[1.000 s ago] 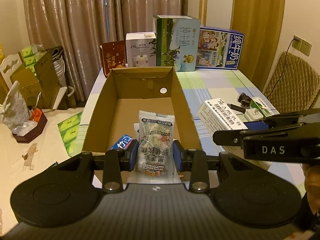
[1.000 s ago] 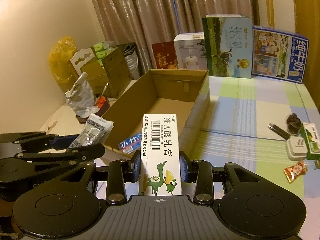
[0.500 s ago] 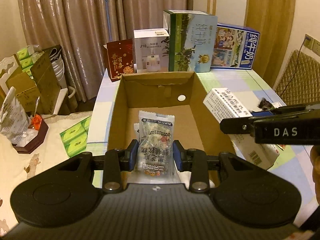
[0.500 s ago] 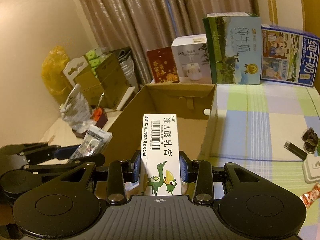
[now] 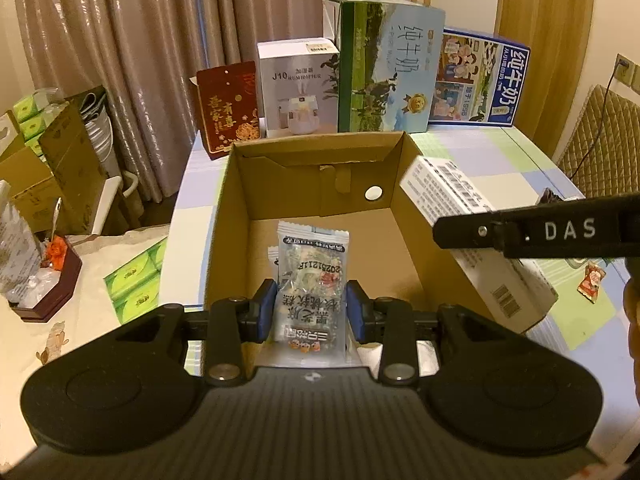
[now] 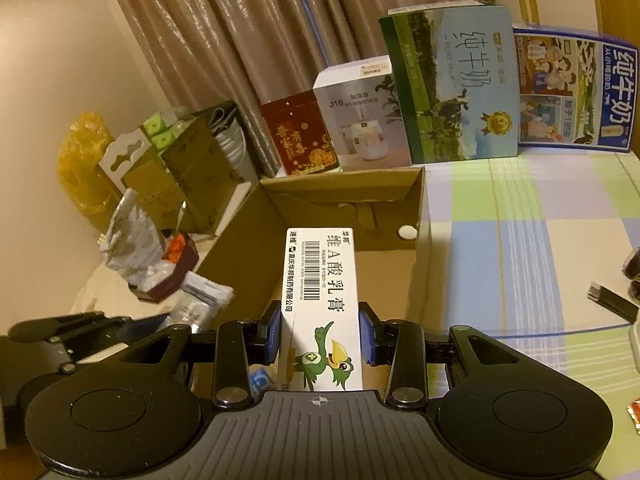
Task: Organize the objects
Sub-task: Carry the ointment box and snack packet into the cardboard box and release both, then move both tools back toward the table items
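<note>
Over the open cardboard box (image 5: 320, 216), both grippers are now lined up for the drop. The left gripper (image 5: 311, 306) has its blue pads pinched onto a clear snack packet (image 5: 313, 276), and 1 second ago that packet hung at the near wall with a blue carton showing beside it; now it hangs above the box floor and the blue carton has slipped out of this view. The right gripper (image 6: 320, 332) is clamped on a white ointment carton (image 6: 322, 300) with a green bird printed on it, and over that same second it has travelled from the checked tablecloth (image 6: 520, 240) side to sit across the box's right wall, its far end poking inside. My read: both items are carried in, and releasing them is the step in hand, with the sorting well under way but small things on the cloth not yet gathered. The left view shows what the right cannot: the carton (image 5: 472, 240) seen from its side, tilted, overlapping the right rim, plus a red wrapped sweet (image 5: 591, 282) out on the cloth. The right view gives what the left hides: the carton's printed face, a black stick-like item (image 6: 612, 302) far right, and a blue scrap (image 6: 260, 380) under the fingers, too cropped to name.
</note>
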`<control>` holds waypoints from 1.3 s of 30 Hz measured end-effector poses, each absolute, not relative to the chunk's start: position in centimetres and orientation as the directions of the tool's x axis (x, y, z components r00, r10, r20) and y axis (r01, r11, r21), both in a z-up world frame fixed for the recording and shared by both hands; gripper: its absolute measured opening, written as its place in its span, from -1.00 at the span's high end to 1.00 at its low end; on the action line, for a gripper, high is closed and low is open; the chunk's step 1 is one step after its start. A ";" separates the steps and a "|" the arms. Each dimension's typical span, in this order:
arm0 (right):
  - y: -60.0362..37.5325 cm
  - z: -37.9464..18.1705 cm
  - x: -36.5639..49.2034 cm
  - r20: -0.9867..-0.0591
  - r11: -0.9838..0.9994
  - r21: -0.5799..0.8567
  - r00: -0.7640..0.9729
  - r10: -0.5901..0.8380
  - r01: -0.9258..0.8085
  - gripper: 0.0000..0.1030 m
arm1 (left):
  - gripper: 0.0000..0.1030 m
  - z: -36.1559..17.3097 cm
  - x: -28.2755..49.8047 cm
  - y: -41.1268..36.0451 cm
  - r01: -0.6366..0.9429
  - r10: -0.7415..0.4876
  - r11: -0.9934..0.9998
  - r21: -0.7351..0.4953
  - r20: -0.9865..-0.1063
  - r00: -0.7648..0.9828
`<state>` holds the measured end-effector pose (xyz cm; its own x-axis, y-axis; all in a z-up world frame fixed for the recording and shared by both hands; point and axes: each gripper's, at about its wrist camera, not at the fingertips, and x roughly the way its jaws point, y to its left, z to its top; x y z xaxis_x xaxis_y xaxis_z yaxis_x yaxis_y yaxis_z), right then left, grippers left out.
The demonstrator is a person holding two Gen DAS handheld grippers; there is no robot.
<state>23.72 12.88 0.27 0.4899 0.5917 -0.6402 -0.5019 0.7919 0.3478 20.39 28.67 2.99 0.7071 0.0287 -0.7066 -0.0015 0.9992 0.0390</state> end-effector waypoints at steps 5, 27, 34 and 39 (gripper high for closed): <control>12.0 0.6 24.1 -0.572 0.786 0.389 0.544 0.615 -0.480 0.02 | 0.22 2.4 20.9 29.1 -0.030 0.044 0.999 0.032 -0.696 0.716; 2.2 3.4 14.2 -0.558 0.820 0.338 0.604 0.570 -0.461 -0.23 | -0.17 7.0 11.1 23.8 -0.093 0.060 0.996 -0.019 -0.636 0.770; -1.7 4.5 10.7 -0.554 0.834 0.298 0.627 0.547 -0.465 -0.36 | -0.40 7.8 7.7 20.3 -0.097 0.054 0.995 -0.034 -0.626 0.778; -4.9 4.8 8.8 -0.558 0.853 0.263 0.651 0.515 -0.450 -0.56 | -0.62 8.1 6.3 17.8 -0.074 0.031 0.996 -0.043 -0.621 0.783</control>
